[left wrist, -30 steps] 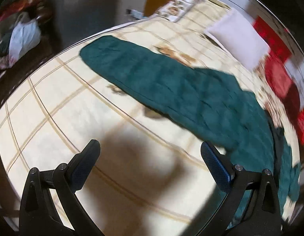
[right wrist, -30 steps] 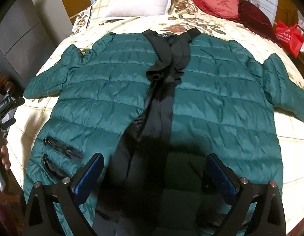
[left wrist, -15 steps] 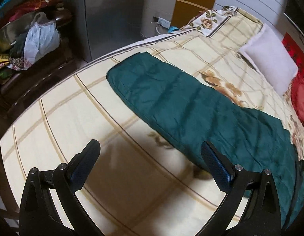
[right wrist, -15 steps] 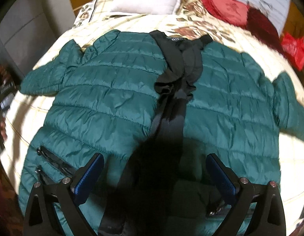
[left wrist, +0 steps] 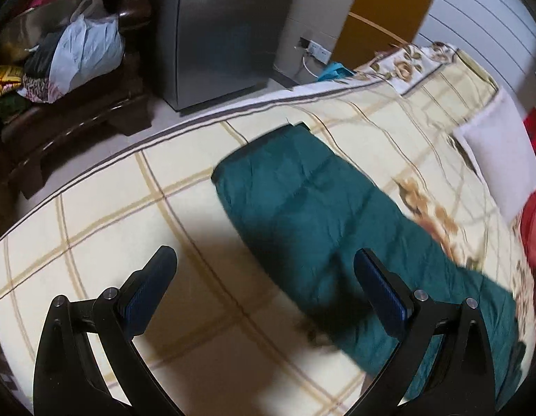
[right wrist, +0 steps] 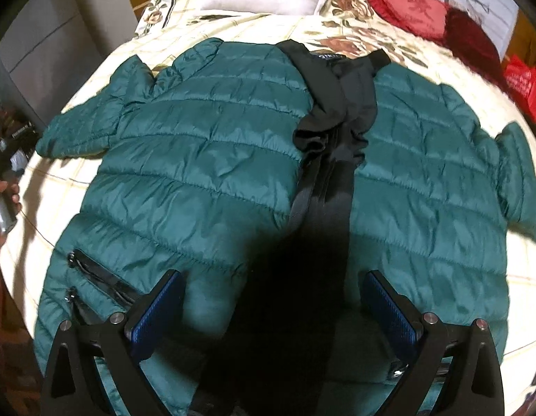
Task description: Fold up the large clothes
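Green quilted puffer jacket [right wrist: 205, 173] lay spread flat across the checked bedspread [left wrist: 94, 228], its sleeve [left wrist: 302, 201] stopping short of the bed's edge. Left gripper [left wrist: 264, 284] and right gripper [right wrist: 271, 308] both hovered with jaws wide apart, holding nothing.

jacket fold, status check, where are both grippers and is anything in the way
Left gripper open, over bedspread by the sleeve. Right gripper open, above jacket hem. Jacket flat, unfolded, front open. Nothing on it.
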